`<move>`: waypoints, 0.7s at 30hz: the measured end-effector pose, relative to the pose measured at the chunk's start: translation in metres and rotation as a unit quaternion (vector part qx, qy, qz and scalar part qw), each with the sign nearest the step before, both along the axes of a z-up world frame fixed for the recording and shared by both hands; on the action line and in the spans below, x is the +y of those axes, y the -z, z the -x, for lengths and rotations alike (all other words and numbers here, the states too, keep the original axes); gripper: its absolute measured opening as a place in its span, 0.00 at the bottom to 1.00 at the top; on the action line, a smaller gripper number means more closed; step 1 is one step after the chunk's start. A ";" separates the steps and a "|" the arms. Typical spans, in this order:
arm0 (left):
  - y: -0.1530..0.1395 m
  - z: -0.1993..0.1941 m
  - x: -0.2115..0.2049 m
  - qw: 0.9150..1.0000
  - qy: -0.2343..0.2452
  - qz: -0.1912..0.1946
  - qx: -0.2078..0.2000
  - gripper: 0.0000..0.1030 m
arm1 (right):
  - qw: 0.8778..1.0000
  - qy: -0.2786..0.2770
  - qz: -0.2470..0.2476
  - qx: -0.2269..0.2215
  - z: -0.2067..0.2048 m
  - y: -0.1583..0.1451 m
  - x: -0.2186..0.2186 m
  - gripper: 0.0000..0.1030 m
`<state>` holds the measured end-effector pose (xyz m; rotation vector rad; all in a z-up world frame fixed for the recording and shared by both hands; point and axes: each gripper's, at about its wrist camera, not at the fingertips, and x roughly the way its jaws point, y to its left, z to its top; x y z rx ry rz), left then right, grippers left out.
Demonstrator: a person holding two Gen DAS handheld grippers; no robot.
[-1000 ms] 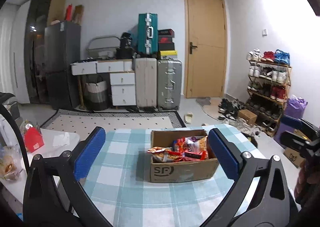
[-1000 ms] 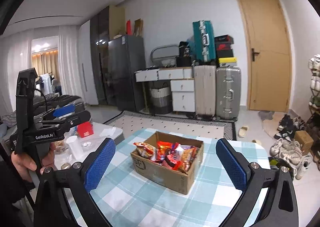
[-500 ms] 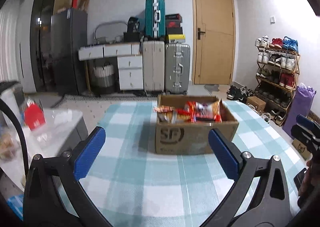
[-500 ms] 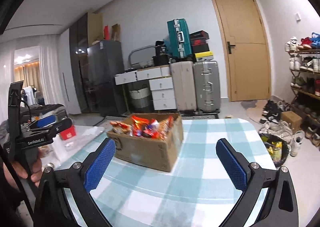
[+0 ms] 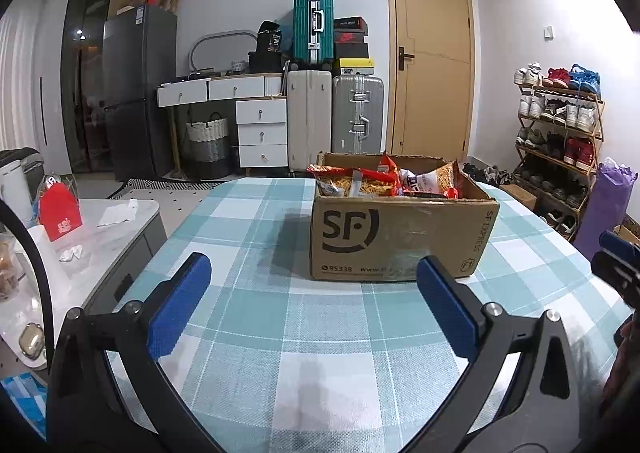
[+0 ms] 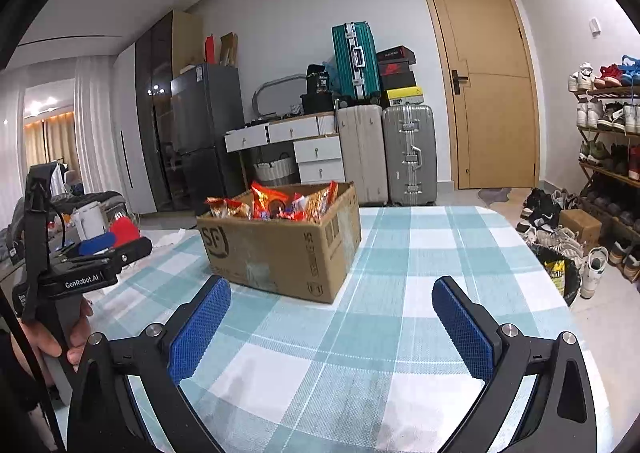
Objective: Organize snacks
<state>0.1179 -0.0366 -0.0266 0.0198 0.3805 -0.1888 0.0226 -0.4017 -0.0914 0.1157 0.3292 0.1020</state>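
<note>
Both cameras now sit lower and nearer the cardboard box (image 5: 402,237): it fills centre-right of the left wrist frame, its snack packets (image 6: 280,203) seen edge-on rather than from above.

Suitcases (image 5: 336,121), shoe rack (image 5: 560,133), door (image 5: 432,65)

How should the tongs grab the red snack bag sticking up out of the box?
Probably pinch the red snack bag by its crinkled top edge, coming down from above. That edge pokes up past the brown cardboard box rim; the walls block its sides. Either open tongs could try.
</note>
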 end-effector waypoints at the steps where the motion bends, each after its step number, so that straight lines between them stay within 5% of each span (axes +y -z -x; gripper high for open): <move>1: 0.000 0.001 0.000 1.000 0.000 -0.001 -0.002 1.00 | 1.000 0.000 -0.001 0.000 -0.001 -0.001 0.001 1.00; 13: 0.009 -0.010 -0.014 0.999 -0.006 -0.035 0.013 1.00 | 1.000 0.000 -0.014 -0.015 0.003 -0.001 -0.004 1.00; 21: 0.003 -0.002 0.000 1.000 -0.021 -0.007 -0.008 1.00 | 1.000 -0.005 -0.002 -0.017 0.004 -0.001 0.003 1.00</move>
